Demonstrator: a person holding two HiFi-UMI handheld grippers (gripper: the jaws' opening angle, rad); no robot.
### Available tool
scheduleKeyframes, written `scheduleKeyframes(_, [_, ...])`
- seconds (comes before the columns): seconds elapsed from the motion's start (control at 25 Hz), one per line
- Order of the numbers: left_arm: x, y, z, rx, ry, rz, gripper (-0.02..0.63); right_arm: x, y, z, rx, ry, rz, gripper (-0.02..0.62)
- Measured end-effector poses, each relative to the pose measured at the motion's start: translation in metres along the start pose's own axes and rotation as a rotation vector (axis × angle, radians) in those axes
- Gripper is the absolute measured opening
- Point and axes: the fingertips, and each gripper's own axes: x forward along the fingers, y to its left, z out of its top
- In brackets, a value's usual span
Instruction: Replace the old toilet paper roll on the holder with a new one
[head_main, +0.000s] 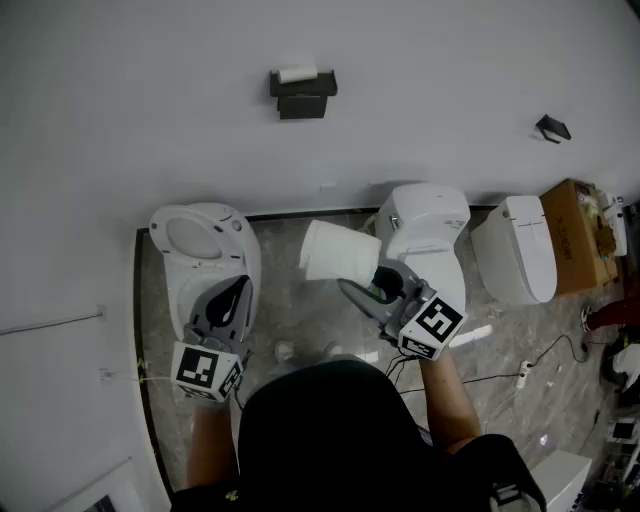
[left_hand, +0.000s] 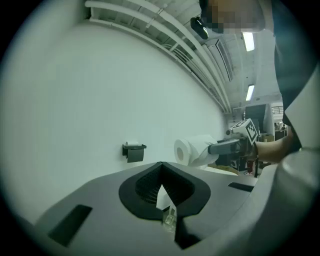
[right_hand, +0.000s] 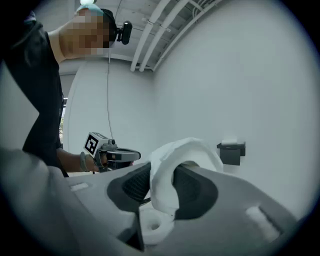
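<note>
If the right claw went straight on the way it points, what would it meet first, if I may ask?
Probably the bare white wall, slightly left of the black holder in its own view. The right claw, shut on the paper roll, aims beside it, though depth is unclear.

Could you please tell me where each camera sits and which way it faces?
Head view: on the person's head, steeply down at toilets and wall; both forearms show.
Left gripper view: on the left tongs, along their shut jaws toward the holder.
Right gripper view: on the right tongs, along jaws clamping the toilet paper roll.
All three share the holder.
</note>
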Motion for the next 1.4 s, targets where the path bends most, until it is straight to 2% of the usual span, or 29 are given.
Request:
scheduleKeyframes(0.16, [0.004, 0.015, -0.004, 0.005, 0.029, -0.021, 0.012, 0.014, -0.006, 0.000, 0.005, 0.000, -0.015, 0.129])
scheduleKeyframes(0.52, [0.015, 0.050, 0.001, 0.024, -0.012, -0.100, 0.012, 0.049, -0.037, 0.013, 0.021, -0.034, -0.138, 0.130])
scheduleKeyframes(0.84, [0.052, 0.072, -0.013, 0.004, 0.016, -0.092, 0.012, 0.064, -0.089, 0.006, 0.048, -0.052, -0.203, 0.130])
scheduleKeyframes(1.04, [0.107, 0.082, -0.017, -0.008, 0.043, -0.060, 0.012, 0.069, -0.149, 0.006, 0.043, -0.052, -0.170, 0.130])
scheduleKeyframes(1.4, [0.217, 0.096, -0.006, -0.024, 0.076, 0.053, 0.012, 0.085, -0.253, 0.011, 0.044, -0.057, -0.022, 0.130])
